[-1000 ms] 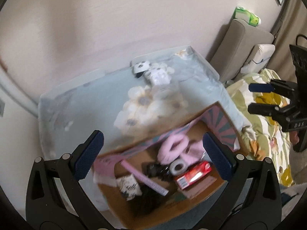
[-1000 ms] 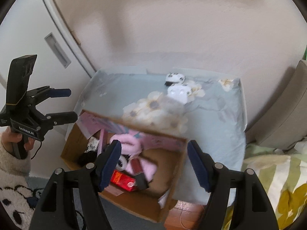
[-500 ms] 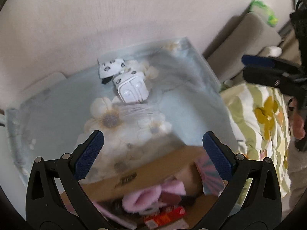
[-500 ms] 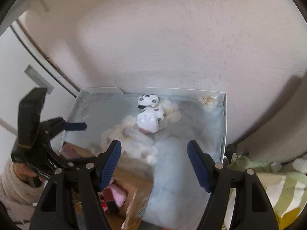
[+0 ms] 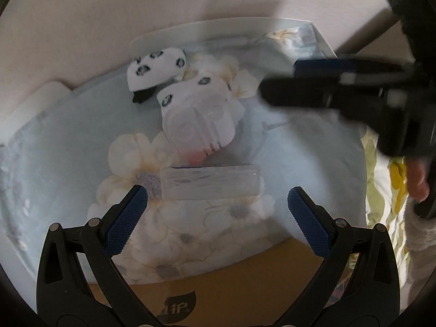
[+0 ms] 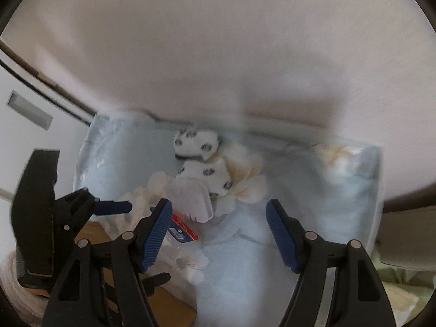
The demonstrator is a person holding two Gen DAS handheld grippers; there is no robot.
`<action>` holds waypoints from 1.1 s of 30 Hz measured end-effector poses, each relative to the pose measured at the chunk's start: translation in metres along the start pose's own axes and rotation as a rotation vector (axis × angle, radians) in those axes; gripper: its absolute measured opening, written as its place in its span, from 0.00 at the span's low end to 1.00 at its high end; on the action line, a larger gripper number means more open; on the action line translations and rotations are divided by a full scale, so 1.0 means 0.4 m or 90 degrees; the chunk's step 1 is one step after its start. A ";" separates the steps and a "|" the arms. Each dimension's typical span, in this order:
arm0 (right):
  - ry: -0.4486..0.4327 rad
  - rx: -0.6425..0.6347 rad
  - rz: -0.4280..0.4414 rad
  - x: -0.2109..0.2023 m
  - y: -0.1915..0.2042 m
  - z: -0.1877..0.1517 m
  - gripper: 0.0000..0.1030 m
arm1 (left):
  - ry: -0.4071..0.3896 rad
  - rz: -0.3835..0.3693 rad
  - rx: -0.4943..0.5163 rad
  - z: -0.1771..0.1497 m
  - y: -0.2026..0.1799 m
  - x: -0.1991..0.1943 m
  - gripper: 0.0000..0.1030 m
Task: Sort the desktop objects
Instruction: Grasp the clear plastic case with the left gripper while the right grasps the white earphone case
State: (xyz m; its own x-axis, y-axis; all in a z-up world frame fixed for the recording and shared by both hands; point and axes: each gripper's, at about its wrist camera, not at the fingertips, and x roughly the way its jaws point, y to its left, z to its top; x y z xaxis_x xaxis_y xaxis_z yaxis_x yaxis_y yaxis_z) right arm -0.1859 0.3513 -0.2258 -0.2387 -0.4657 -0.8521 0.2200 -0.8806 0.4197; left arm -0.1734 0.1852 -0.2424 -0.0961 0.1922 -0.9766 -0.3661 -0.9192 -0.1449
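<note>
On the pale blue floral cloth (image 5: 68, 141) lie two white panda-print plush pieces (image 5: 156, 68) (image 6: 196, 143). A translucent plastic case (image 5: 199, 125) (image 6: 190, 199) rests against the nearer piece. In front of it lies a clear rectangular box (image 5: 209, 182) with a red label (image 6: 182, 229). My left gripper (image 5: 216, 200) hangs open just above the near edge of the clear box, holding nothing. My right gripper (image 6: 218, 207) is open and empty too, over the cloth to the right of the case. It enters the left wrist view from the right, blurred.
A brown cardboard box (image 5: 223, 294) (image 6: 92, 234) sits at the near edge of the table. A plain wall stands right behind the table. A green and yellow patterned fabric (image 5: 387, 169) lies off the right side. A fuzzy white sleeve (image 6: 16, 294) shows at lower left.
Both grippers moved forward and down, from above the cardboard box to low over the cloth. The plush pieces and clear boxes now fill the views. Jaws stayed open.
</note>
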 end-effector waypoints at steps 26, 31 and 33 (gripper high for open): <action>0.056 -0.090 0.206 0.193 0.023 -0.005 0.15 | 0.089 -0.001 -0.009 0.010 0.028 0.077 0.78; 0.030 -0.100 0.203 0.178 0.030 -0.002 0.14 | 0.079 -0.002 -0.016 0.004 0.057 0.057 0.78; 0.021 -0.098 0.203 0.166 0.024 -0.001 0.13 | 0.075 -0.001 -0.012 0.003 0.063 0.044 0.78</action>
State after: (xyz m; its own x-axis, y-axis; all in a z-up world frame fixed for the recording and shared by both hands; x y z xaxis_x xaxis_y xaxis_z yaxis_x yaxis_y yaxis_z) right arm -0.1991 0.3122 -0.2786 -0.1045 -0.7095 -0.6969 0.4194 -0.6669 0.6160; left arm -0.1853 0.1658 -0.2630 0.0149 0.1526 -0.9882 -0.3492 -0.9253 -0.1481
